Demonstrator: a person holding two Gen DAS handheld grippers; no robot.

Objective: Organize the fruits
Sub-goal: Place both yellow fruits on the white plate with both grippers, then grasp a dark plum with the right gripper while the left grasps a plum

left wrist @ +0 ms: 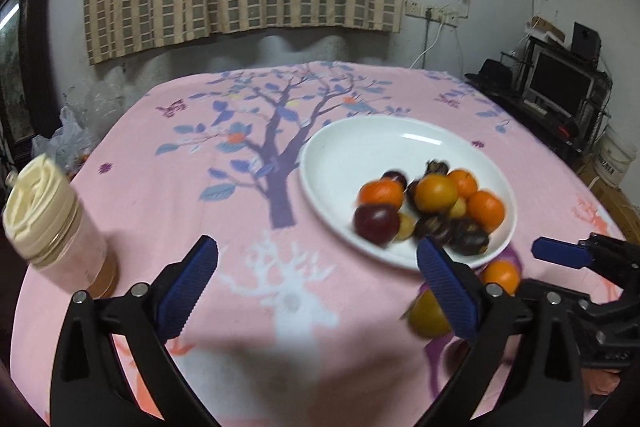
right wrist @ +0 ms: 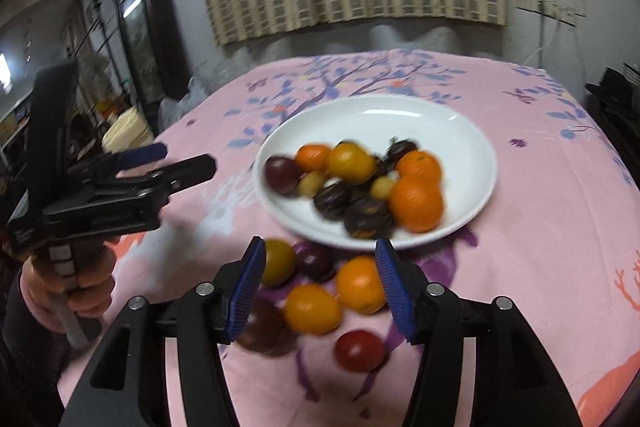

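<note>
A white plate [left wrist: 360, 147] [right wrist: 460, 131] on the pink tablecloth holds several oranges, dark plums and small yellow fruits. Loose fruits lie on the cloth in front of it: an orange [right wrist: 358, 283], a yellow-orange fruit [right wrist: 312, 309], a yellow-green fruit [right wrist: 278, 263], a dark plum [right wrist: 316, 259] and a red fruit [right wrist: 358, 351]. My right gripper [right wrist: 320, 287] is open and empty above these loose fruits. My left gripper [left wrist: 316, 287] is open and empty over bare cloth, left of the plate. The right gripper also shows in the left wrist view [left wrist: 560, 255].
A jar with a cream lid [left wrist: 52, 223] stands on the table's left side. Plastic bags [left wrist: 72, 135] sit at the far left edge. A curtain and wall lie behind the table; a monitor stand [left wrist: 560, 87] is at the right.
</note>
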